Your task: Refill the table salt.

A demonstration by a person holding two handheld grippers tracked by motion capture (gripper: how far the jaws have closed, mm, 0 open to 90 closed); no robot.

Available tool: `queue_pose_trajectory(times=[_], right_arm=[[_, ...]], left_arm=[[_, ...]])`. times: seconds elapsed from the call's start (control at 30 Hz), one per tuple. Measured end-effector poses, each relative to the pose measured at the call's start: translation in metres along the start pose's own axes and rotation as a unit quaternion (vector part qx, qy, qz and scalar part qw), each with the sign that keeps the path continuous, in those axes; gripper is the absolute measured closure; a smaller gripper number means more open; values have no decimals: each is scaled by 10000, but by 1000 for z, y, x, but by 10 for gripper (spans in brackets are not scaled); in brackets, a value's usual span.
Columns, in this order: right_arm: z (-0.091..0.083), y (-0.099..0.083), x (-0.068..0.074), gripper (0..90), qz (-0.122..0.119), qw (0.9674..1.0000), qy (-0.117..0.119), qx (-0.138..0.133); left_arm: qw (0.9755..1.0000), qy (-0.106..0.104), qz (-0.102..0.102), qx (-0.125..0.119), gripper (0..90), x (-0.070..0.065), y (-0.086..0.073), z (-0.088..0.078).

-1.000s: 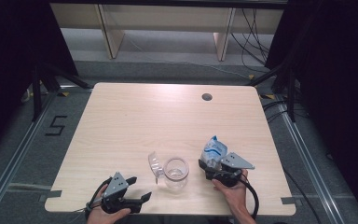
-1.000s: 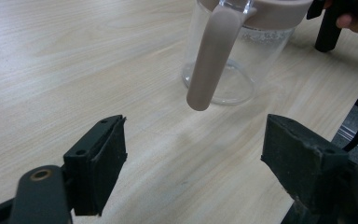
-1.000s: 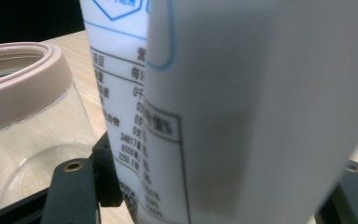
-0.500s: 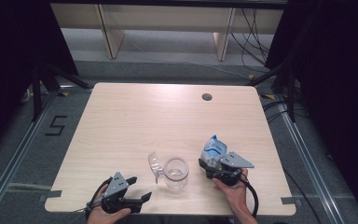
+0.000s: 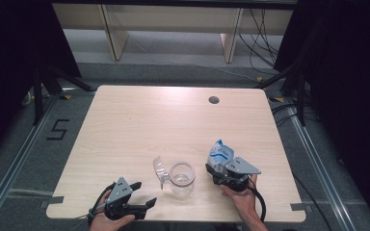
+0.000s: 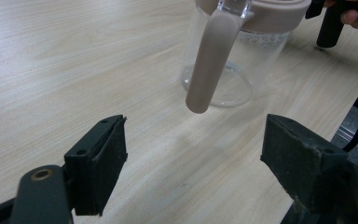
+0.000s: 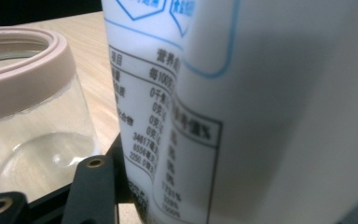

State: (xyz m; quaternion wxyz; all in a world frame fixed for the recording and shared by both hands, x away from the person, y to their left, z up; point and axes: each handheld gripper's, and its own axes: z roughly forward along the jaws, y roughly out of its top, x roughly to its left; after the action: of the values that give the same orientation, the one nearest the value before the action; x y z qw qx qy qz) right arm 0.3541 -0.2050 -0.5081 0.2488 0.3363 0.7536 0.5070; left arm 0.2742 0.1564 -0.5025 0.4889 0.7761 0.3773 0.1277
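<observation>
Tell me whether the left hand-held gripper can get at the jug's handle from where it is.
Probably yes: the left hand-held gripper is open, facing the jug's handle, with bare table between.

Pale wooden table (image 5: 139,125) in a dark-curtained room
Grey floor (image 5: 24,159), light shelving (image 5: 168,19) behind, loose cables (image 5: 265,29)

White-and-blue printed pouch (image 5: 220,154) upright, near table's front edge, just right of clear glass jug (image 5: 181,176)
</observation>
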Motion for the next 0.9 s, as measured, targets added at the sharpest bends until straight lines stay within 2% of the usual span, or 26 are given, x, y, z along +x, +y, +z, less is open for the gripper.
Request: queue_pose_trajectory(times=[0.03, 0.07, 0.1, 0.13, 0.2, 0.23, 0.3, 0.37, 0.43, 0.47, 0.63, 0.67, 0.7, 0.73, 0.77, 0.8, 0.83, 0.9], right_arm=[[-1, 1, 0, 442, -9, 10000, -30, -12], [-2, 3, -1, 443, -167, 9998, 0, -64], [-3, 5, 1, 442, -174, 9998, -5, -85], [-3, 6, 0, 442, -293, 9995, -30, -128], [-6, 9, 3, 442, -283, 9996, -13, -75], [-6, 11, 2, 443, -458, 9988, -35, -158], [-7, 13, 1, 442, -572, 9980, -96, -252], [-9, 15, 1, 443, -707, 9971, -124, -236], [-10, 16, 1, 443, -684, 9974, -38, -237], [-11, 17, 1, 444, -742, 9969, -23, -242], [-13, 21, 4, 444, -959, 9950, -21, -285], [-13, 22, 5, 444, -1100, 9934, -56, -311], [-14, 22, 6, 444, -1084, 9938, -23, -260], [-14, 23, 6, 444, -1238, 9918, -83, -318], [-14, 24, 7, 444, -1278, 9912, -90, -335], [-14, 25, 10, 444, -1206, 9923, -50, -272], [-14, 26, 9, 444, -1450, 9886, -145, -364], [-15, 27, 10, 445, -1515, 9877, -153, -347]], left_arm=[[10000, -2, -7, -3, 214, 0, 0, 0], [10000, 22, 28, 32, 214, 1, 1, 0], [10000, 30, 21, 36, 214, 1, 1, 0], [10000, 17, 20, 28, 214, 1, 0, 0], [10000, 18, 4, 10, 214, 0, 0, 0], [10000, 26, 3, 15, 214, 0, 1, 0], [10000, 32, 24, 51, 214, 0, 0, 0], [10000, -17, -11, 6, 214, 0, 0, 1], [10000, -3, 65, 30, 214, 1, 0, 1], [10000, -8, 10, 29, 214, 0, 0, 2], [10000, -11, 8, 37, 214, -1, -1, 2], [10000, -16, -17, 6, 214, -1, 0, 3], [10000, -30, 23, 35, 214, -1, 0, 3], [10000, -31, 9, 31, 214, -1, 0, 3], [9999, 18, 107, 115, 214, 1, 0, 1], [10000, -30, 31, 37, 214, 0, 0, 2], [10000, -25, 36, 37, 214, 0, 0, 2], [10000, -24, -1, 1, 214, -1, 0, 2]])
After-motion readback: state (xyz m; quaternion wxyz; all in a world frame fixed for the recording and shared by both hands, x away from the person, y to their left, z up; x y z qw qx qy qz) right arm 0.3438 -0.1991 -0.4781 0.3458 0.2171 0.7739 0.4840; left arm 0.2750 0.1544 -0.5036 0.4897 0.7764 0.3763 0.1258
